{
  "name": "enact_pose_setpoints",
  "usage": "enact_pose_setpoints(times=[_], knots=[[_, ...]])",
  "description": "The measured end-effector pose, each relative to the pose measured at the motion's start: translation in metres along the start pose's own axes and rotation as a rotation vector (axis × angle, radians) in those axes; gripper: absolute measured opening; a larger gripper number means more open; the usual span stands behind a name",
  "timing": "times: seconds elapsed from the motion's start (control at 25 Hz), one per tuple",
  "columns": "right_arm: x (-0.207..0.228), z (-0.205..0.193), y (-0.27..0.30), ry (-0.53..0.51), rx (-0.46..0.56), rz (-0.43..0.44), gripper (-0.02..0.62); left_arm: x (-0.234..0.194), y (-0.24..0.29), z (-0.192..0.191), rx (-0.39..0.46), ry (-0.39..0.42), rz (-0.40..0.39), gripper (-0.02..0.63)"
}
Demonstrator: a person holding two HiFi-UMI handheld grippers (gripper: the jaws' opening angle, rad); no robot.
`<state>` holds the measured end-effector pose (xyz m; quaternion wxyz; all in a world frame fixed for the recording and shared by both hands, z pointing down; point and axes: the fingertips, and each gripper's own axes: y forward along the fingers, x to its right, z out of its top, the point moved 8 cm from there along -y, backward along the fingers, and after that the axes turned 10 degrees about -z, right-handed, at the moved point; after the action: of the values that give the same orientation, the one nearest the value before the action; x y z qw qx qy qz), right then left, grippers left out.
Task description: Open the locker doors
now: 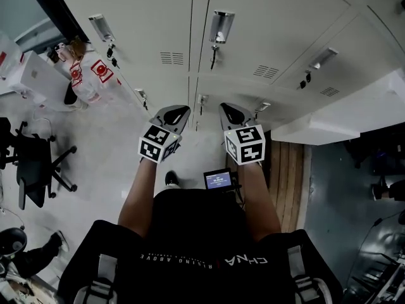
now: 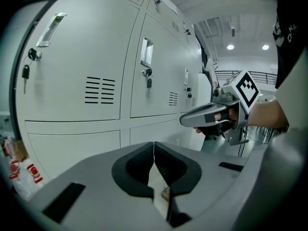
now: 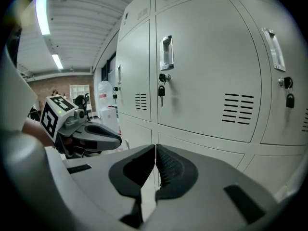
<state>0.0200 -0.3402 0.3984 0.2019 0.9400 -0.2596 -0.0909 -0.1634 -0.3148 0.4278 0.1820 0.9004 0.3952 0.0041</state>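
Observation:
A bank of pale grey lockers [image 1: 266,30] fills the wall ahead, every door closed. Recessed metal handles [image 1: 221,25] sit on the doors, with keys [image 1: 214,54] hanging in the locks below. In the left gripper view I see a door with a handle [image 2: 146,52] and louvres [image 2: 100,90]. In the right gripper view a handle [image 3: 166,52] and key [image 3: 162,91] face me. My left gripper [image 1: 180,111] and right gripper [image 1: 224,111] are held side by side short of the lockers, both shut and empty.
A black office chair [image 1: 35,163] stands on the floor at the left. Red-and-white bottles [image 1: 88,75] lean by the locker base. A white bench or shelf [image 1: 354,116] juts out at the right above wooden boards [image 1: 288,176]. A small screen [image 1: 218,180] hangs at my waist.

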Motion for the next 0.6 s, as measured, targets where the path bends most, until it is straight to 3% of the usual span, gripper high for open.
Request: enact_pose_setpoints(times=[0.6], knots=[[0.006, -0.005, 0.004, -0.004, -0.009, 0.018, 0.031, 0.003, 0.015, -0.001, -0.011, -0.019, -0.017, 0.021]])
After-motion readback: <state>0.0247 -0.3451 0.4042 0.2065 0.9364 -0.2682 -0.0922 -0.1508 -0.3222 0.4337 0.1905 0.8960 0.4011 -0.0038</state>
